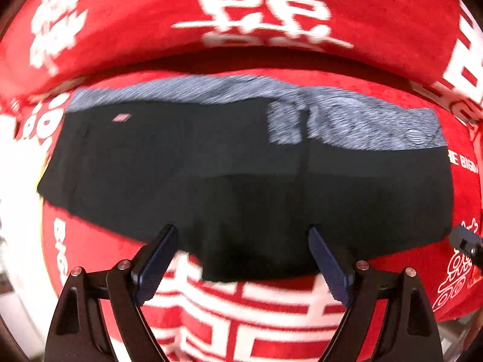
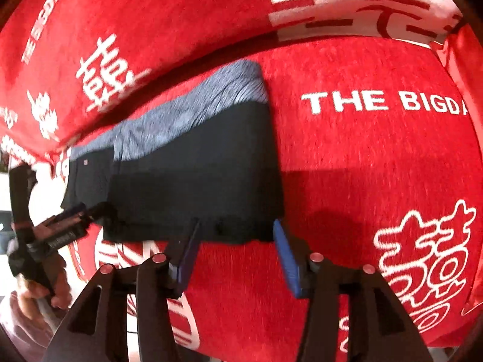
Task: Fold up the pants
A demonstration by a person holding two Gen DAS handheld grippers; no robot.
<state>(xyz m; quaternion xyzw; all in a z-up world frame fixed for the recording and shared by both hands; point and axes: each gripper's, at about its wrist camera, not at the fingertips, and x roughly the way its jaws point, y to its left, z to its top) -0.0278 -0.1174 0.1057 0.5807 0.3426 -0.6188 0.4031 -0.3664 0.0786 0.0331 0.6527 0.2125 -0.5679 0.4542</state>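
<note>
Black pants (image 1: pixel 229 169) with a grey heathered waistband (image 1: pixel 347 120) lie flat on a red sofa seat; they also show in the right wrist view (image 2: pixel 193 178). My left gripper (image 1: pixel 243 235) is open and empty, its blue-padded fingers apart over the pants' near hem. My right gripper (image 2: pixel 237 229) is open and empty, its fingers straddling the near right corner of the pants. The left gripper also shows at the left of the right wrist view (image 2: pixel 75 214), at the pants' left edge. The tip of the right gripper shows at the right edge of the left wrist view (image 1: pixel 465 239).
The sofa cover (image 2: pixel 377 166) is red with white characters and "THE BIGDAY" lettering. A backrest cushion (image 1: pixel 151 15) rises behind the pants. An armrest cushion (image 2: pixel 362 3) stands at the far right. A hand (image 2: pixel 33 286) holds the left gripper.
</note>
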